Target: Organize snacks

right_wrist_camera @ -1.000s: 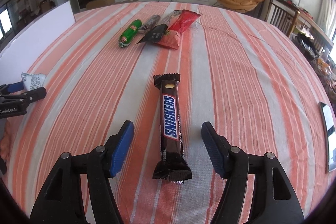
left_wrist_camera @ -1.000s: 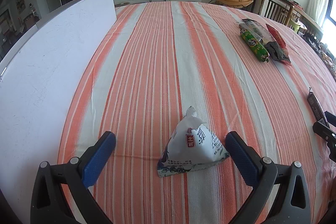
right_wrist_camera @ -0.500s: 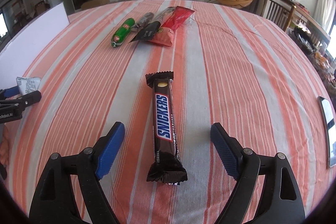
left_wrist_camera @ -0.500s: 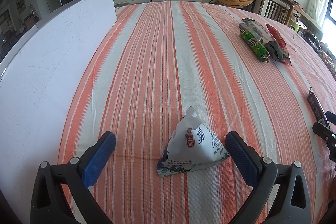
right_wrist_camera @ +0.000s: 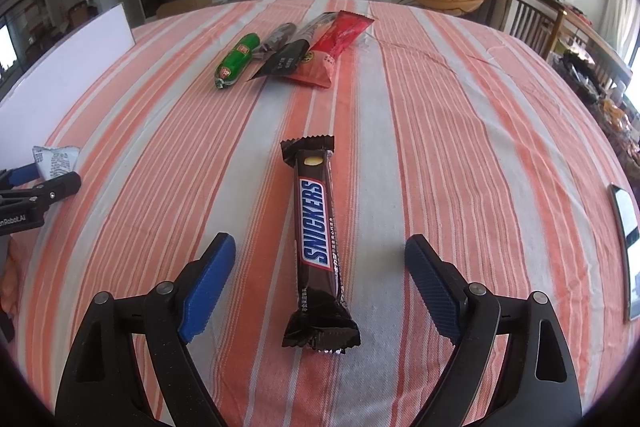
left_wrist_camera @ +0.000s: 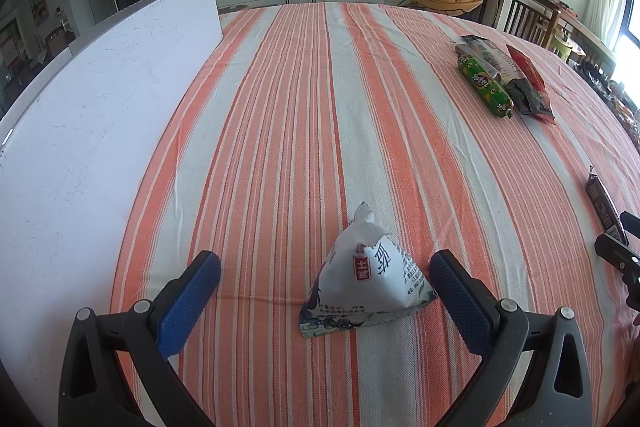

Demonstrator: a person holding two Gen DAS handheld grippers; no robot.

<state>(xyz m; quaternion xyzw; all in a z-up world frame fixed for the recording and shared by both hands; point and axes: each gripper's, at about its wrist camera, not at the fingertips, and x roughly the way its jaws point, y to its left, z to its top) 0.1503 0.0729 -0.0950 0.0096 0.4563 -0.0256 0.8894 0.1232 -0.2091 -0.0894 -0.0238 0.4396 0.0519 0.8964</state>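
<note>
Your right gripper (right_wrist_camera: 318, 255) has spread its blue-padded fingers (right_wrist_camera: 208, 281) wider than a second ago, so they now stand well apart on either side of the brown Snickers chocolate bar (right_wrist_camera: 318, 235) lying on the orange-and-white striped tablecloth (right_wrist_camera: 460, 131). That camera has also shifted: the bar now runs straighter up the right wrist view, its near crimped end sitting lower between the fingers, and the green sausage-shaped snack pack (right_wrist_camera: 236, 61) sits a little further left.

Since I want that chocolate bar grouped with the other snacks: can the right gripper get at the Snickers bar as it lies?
Probably yes. The right gripper is open, and the Snickers bar lies lengthwise between its fingers on the striped tablecloth, with nothing on or against it.
</note>
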